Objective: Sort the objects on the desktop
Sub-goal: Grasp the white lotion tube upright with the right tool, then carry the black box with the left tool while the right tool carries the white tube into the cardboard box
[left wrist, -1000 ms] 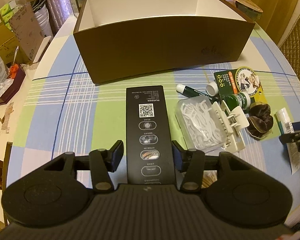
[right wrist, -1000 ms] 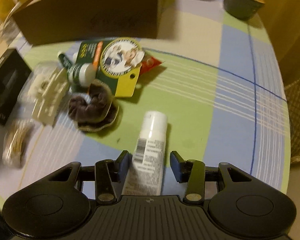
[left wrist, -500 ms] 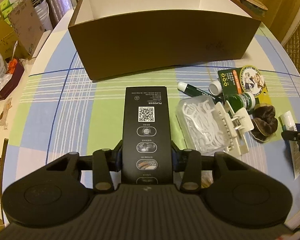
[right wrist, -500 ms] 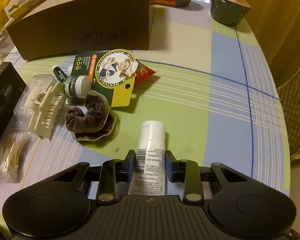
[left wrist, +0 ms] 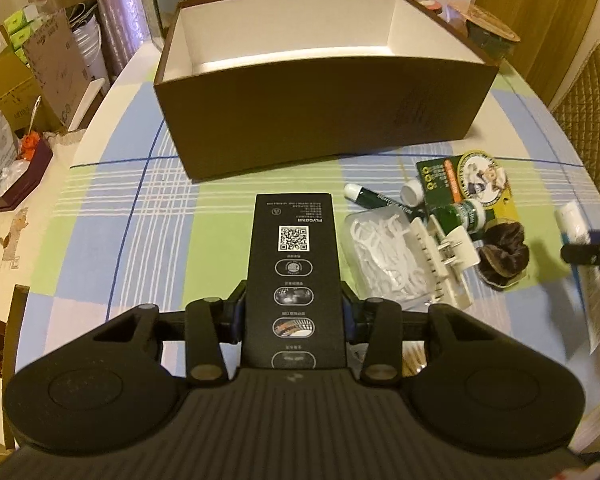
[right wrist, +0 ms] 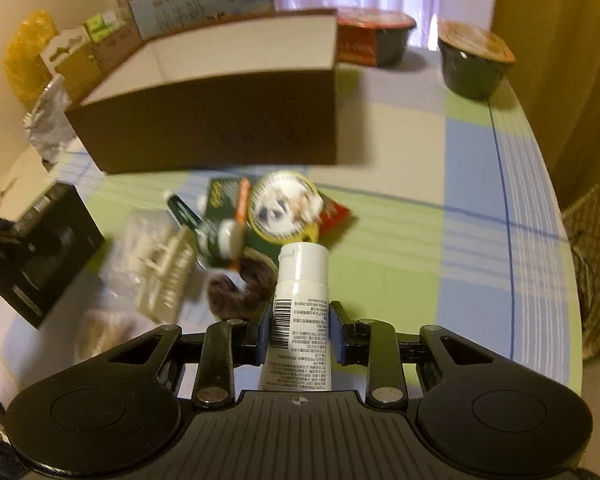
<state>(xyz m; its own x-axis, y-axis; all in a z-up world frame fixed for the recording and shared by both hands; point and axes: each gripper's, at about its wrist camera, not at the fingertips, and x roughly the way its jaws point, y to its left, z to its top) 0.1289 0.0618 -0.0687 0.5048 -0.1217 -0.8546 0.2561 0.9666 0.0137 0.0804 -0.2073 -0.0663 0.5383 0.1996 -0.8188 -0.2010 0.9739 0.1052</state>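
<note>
Right gripper point(right wrist: 300, 336): jaws have just been closing and now pinch the white tube point(right wrist: 300, 312) at its label, cap end pointing ahead, tube apparently clear of the table. Left gripper point(left wrist: 294, 316): jaws have also just been closing and are now clamped on both long sides of the black box point(left wrist: 296, 272), which looks flat on the tablecloth point(left wrist: 100, 200) or barely off it; can't tell which.

Target looks like the open brown box point(left wrist: 324, 120) straight ahead, nothing visible inside it.

Advice for the carry:
- Lift both well above the near wall before going forward; the wall is tall.
- Black box is long and gripped near one end, so expect droop. Keep it level, move slowly.
- Tube is soft; don't squeeze harder.
- Right path passes over the hair clip point(right wrist: 164, 268), scrunchie point(right wrist: 240, 288) and green card point(right wrist: 276, 208). Stay high.
- Release low inside, one hand at a time.
</note>
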